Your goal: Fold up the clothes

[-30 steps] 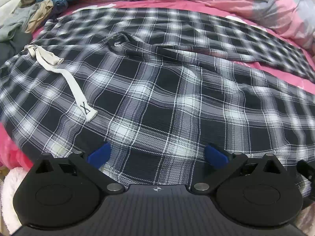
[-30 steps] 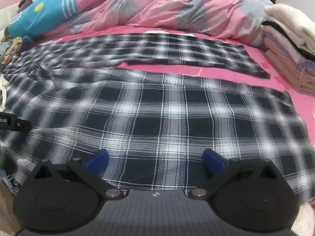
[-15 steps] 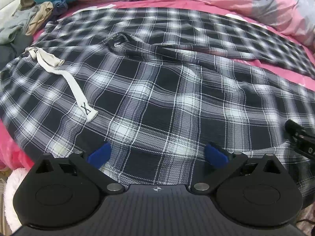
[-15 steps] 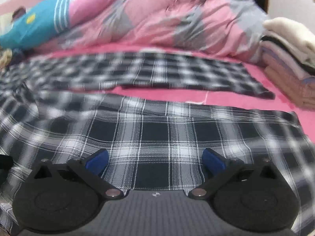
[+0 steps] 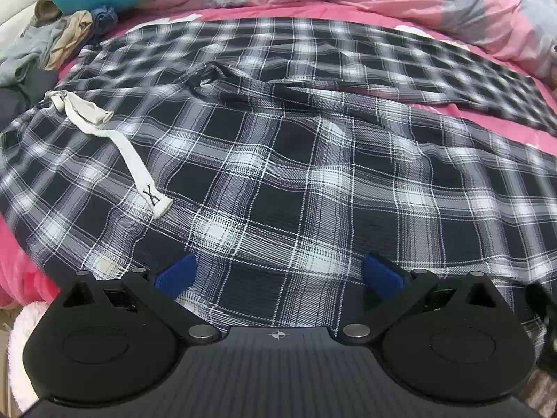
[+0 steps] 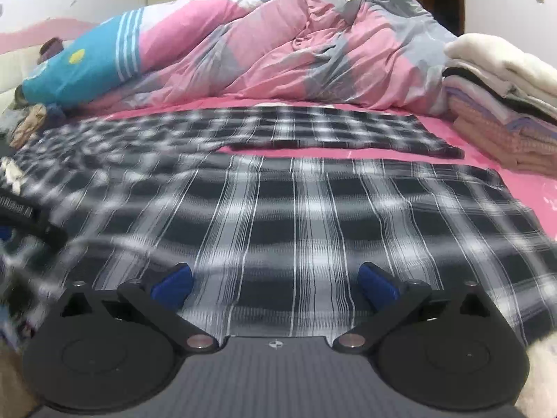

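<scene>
Lying spread over the pink bed sheet, the black-and-white plaid cotton trousers have their two legs apart, one near the camera and one further back toward the rumpled pink and grey duvet. Such a flat layout suits folding, because each edge can be reached from the near side of the bed. The waist end sits on the left, where the off-white flat drawstring rests loose on the cloth. At the far right a stack of folded garments in cream, lilac and pink stands, well apart from the trousers.

The left gripper hovers low over the near hip part of the trousers. Its blue-padded fingers are spread wide and pinch nothing; whether the pads touch the cloth I cannot tell. The right gripper is over the near leg, further toward the hem, fingers also spread wide and empty. Both seem placed along the near edge, probably to take it.
</scene>
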### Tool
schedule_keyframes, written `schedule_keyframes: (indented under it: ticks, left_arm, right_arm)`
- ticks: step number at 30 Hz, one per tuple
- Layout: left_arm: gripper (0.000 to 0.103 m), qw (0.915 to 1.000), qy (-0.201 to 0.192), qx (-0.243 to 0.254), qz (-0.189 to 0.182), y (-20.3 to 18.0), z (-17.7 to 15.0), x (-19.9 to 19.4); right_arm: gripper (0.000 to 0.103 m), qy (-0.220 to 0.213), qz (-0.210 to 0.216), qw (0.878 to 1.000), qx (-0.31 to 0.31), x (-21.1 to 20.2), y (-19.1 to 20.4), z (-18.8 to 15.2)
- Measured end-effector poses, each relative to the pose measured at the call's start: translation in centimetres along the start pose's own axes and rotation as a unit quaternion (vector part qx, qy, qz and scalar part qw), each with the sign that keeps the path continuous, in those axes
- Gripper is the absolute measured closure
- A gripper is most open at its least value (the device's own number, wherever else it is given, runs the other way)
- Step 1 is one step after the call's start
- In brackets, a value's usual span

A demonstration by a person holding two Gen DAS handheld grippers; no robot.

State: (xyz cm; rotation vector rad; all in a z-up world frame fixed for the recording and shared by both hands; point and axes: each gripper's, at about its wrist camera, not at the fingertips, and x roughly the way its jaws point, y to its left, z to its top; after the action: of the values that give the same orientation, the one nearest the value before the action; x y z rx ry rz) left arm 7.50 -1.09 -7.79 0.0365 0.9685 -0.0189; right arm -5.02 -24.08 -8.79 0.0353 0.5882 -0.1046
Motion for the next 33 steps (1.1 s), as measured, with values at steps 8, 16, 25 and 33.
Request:
schedule_keyframes:
  ticks: [8,16,25,33]
  left_arm:
    - [0.000,1.0000,-0.002,0.001,-0.005,0.3,0.0,0.1]
    - [0.000,0.9997,-0.009,0.004,-0.022,0.7,-0.2,0.2]
    - [0.000,0.9996,-0.019,0.008,-0.020,0.5,-0.3,0.3]
    - [0.000,0.9994,-0.030,0.009,-0.017,0.4,-0.6,0.2]
  right_arm:
    - [0.000,0.010,0.003,0.999,-0.032,-1.7,0.4,-1.0]
    - [0.000,-0.005,-0.004,0.999,-0.033,-3.3,0.0,-1.3]
    - [0.000,-0.030,-0.015,0.999,0.006,-3.8,-2.6,-1.4]
    - [0.000,-0.051,-0.024,0.998,0.027,-4.1,-5.4,-1.3]
